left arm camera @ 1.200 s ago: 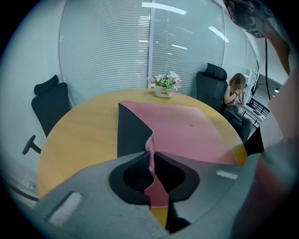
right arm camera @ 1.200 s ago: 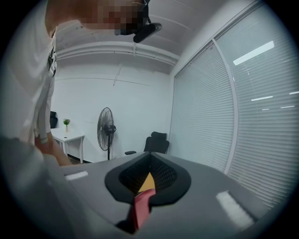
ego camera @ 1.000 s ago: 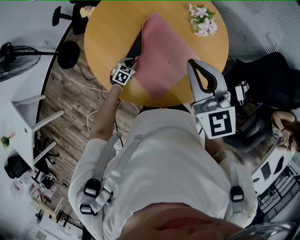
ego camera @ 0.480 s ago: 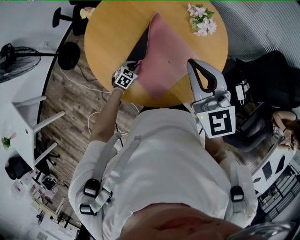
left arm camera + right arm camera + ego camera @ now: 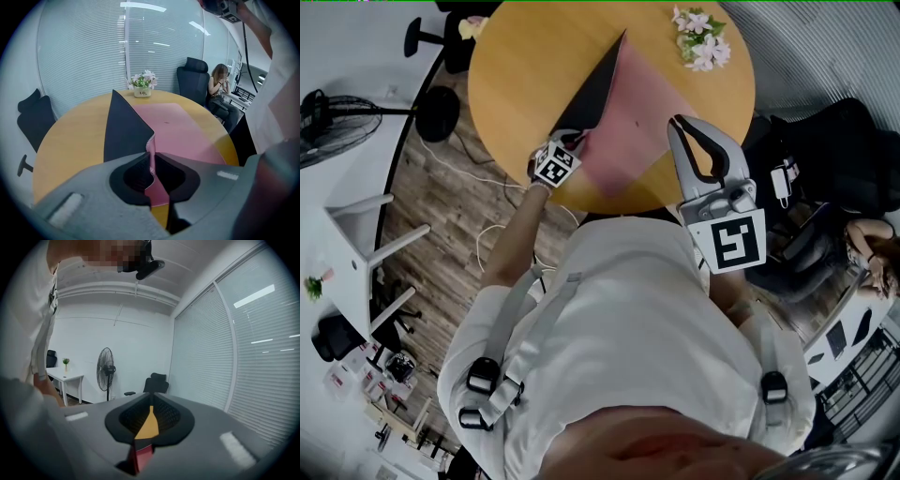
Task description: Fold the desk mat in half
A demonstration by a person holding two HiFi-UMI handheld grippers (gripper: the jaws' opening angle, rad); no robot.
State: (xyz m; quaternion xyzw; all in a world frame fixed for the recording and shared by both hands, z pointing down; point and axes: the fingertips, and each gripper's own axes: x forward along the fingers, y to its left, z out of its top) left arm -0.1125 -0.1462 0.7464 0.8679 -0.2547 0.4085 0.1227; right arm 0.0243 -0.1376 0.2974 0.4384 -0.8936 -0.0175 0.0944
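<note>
On the round wooden table [image 5: 520,66] lies the desk mat [image 5: 636,122], pink on top with a black underside [image 5: 598,89]. My left gripper [image 5: 579,141] is shut on the mat's near-left edge and holds that side up, so the black underside faces left. In the left gripper view the thin pink edge [image 5: 151,150] runs up between the closed jaws of my left gripper [image 5: 151,158], with the black flap [image 5: 124,126] at left and the flat pink half [image 5: 183,126] at right. My right gripper [image 5: 686,127] hangs shut and empty above the table's near edge, its tips meeting [image 5: 150,401].
A small pot of flowers [image 5: 701,39] stands at the table's far side, just beyond the mat's far corner. Office chairs [image 5: 194,79] and a seated person [image 5: 219,86] are to the right of the table. A standing fan [image 5: 337,112] and a white side table [image 5: 356,234] are at left.
My left gripper has carried the mat's edge rightward and higher. The lifted flap stands steeper and shows more black underside. The right gripper has hardly moved.
</note>
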